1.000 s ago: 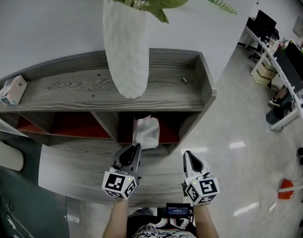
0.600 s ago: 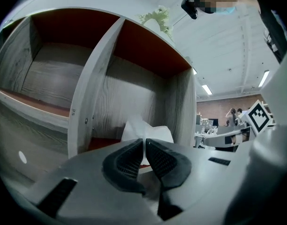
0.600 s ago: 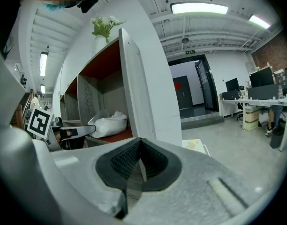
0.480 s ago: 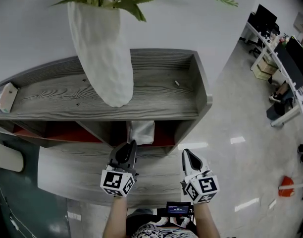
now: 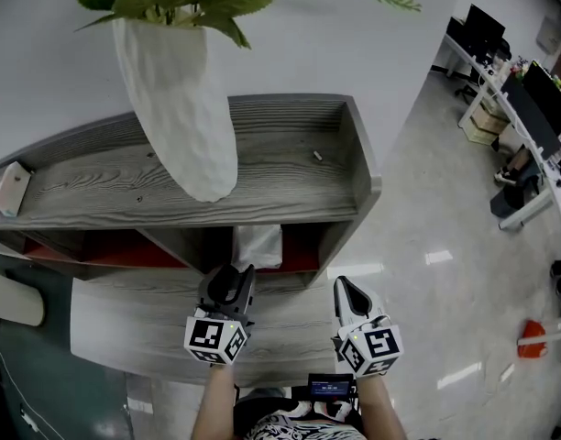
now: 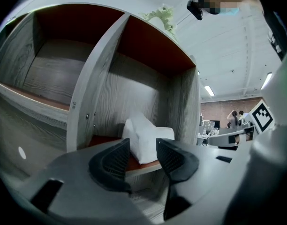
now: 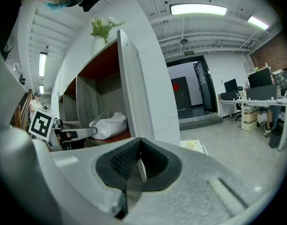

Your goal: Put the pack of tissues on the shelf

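The white pack of tissues lies on the red floor of the shelf's right-hand lower compartment. In the left gripper view the pack rests just beyond my left gripper. Its jaws are opening and their pads stand clear of the pack. In the head view the left gripper sits right in front of that compartment. My right gripper hovers beside it over the lower ledge, shut with nothing in it. From the right gripper view the pack shows inside the shelf.
The grey wooden shelf unit has a raised rim on its top. A tall white vase with green leaves stands there, with a small box at the far left. A lower ledge juts out in front. Office desks stand at the right.
The left gripper carried the pack deeper into the compartment, then its jaws parted and let it go. The right gripper has barely moved.
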Available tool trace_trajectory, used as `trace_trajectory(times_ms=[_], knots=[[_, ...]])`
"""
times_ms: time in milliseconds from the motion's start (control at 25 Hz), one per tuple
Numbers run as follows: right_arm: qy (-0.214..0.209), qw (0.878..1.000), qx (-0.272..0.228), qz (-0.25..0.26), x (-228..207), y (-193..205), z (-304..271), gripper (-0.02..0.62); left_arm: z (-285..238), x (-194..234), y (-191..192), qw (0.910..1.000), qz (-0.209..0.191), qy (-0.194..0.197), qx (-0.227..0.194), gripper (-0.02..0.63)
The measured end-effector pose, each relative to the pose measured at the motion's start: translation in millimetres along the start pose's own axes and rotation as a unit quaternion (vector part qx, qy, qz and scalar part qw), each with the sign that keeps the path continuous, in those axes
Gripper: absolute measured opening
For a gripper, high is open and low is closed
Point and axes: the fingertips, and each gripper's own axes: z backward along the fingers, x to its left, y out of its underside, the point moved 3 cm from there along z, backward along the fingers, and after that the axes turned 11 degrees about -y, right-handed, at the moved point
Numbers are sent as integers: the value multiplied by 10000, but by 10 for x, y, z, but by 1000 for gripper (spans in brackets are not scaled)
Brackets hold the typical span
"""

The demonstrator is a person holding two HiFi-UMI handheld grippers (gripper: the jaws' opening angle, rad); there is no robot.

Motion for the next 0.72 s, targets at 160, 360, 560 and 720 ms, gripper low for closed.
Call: trace_trajectory(times_ms=[160,360,560,720], knots=[[20,9999,-69,75,89,-39,40,5,64,16,-12,10000,8,15,-21,186],[124,9997,-177,100,212,-68,131,5,205,-38,-39,9998,12,201,-37,186],[208,9993,-305,111,380,-73,243,5,397,-74,-62,9993,78,369,-42,186],[221,9989,-397,138,557,-66,335,5,614,-78,-86,9990,69,420,-97,169]])
